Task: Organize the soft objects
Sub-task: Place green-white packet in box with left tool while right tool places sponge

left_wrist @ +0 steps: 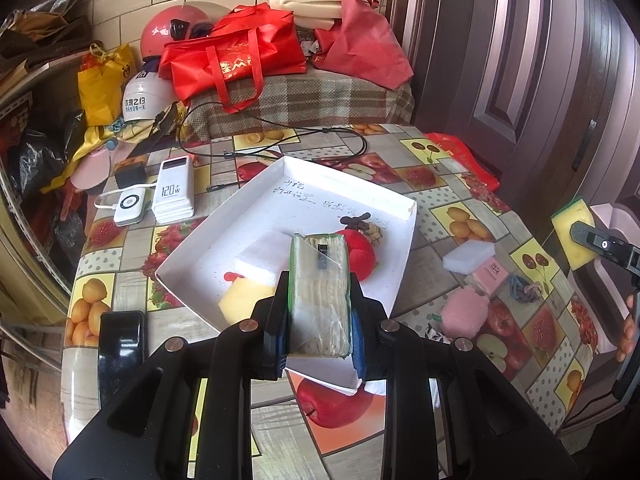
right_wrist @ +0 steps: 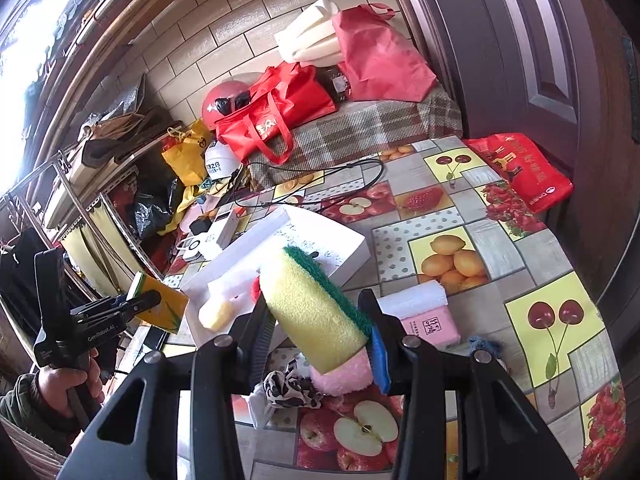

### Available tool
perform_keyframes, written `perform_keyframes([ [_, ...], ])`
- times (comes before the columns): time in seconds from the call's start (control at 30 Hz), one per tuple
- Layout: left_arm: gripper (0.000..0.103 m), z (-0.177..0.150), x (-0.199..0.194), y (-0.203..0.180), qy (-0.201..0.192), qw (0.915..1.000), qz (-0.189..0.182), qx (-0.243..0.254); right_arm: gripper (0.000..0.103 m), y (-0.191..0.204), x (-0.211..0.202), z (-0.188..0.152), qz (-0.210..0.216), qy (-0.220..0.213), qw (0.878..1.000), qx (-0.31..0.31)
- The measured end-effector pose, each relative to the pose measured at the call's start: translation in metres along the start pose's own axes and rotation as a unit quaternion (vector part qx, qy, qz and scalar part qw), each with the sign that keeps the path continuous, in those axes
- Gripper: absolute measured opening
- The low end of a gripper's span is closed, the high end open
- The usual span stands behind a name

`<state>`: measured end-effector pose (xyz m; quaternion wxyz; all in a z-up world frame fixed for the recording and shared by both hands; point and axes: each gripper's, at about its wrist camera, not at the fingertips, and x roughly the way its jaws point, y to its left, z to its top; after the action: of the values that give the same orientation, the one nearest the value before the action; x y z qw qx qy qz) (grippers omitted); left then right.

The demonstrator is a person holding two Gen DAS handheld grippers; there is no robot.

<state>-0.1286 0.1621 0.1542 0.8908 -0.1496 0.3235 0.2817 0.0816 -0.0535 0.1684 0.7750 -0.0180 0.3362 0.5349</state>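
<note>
Left gripper (left_wrist: 320, 304): jaws closed on a tissue pack (left_wrist: 319, 280) in clear wrap, green-edged, held raised over the near part of the white tray (left_wrist: 404, 216); right gripper (right_wrist: 316, 332): jaws partly closed, clamped on a yellow sponge (right_wrist: 316, 312) with green scouring face, held above the surface (right_wrist: 500, 216), off the tray's near corner

Beyond the left gripper, inside the tray: white foam block (left_wrist: 264, 252), yellow sponge piece (left_wrist: 244, 300), red soft item (left_wrist: 362, 252), a dark-and-tan small item (left_wrist: 366, 226) further in; handwriting on the tray floor

Below and just beside the right gripper, on the surface: pink fluffy puff (right_wrist: 340, 376), leopard-print scrunchie (right_wrist: 288, 390), pink tissue packet (right_wrist: 430, 326) touching a white foam pad (right_wrist: 416, 300); coloured hair ties (left_wrist: 524, 290) near these

Left of the left gripper: two white power banks (left_wrist: 174, 194), black phone (left_wrist: 122, 344); black cable (left_wrist: 280, 148) beyond the tray

Fruit-patterned cloth covers the surface
</note>
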Motion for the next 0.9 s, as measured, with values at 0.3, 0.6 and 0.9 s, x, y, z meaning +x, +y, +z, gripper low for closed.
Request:
perform_keyframes([
  [0.3, 0.024, 0.000, 0.002, 0.005, 0.002, 1.0000, 0.001, -0.004, 0.042, 0.000, 0.002, 0.001, 0.000, 0.002, 1.000, 0.000],
  [0.6, 0.024, 0.003, 0.015, 0.015, 0.011, 0.9998, 0.006, -0.012, 0.042, 0.000, 0.019, 0.003, 0.000, 0.015, 1.000, 0.002],
  [0.9, 0.024, 0.024, 0.042, 0.037, 0.034, 0.9984, -0.005, -0.046, 0.042, 0.010, 0.066, 0.024, 0.015, 0.053, 0.998, -0.003],
])
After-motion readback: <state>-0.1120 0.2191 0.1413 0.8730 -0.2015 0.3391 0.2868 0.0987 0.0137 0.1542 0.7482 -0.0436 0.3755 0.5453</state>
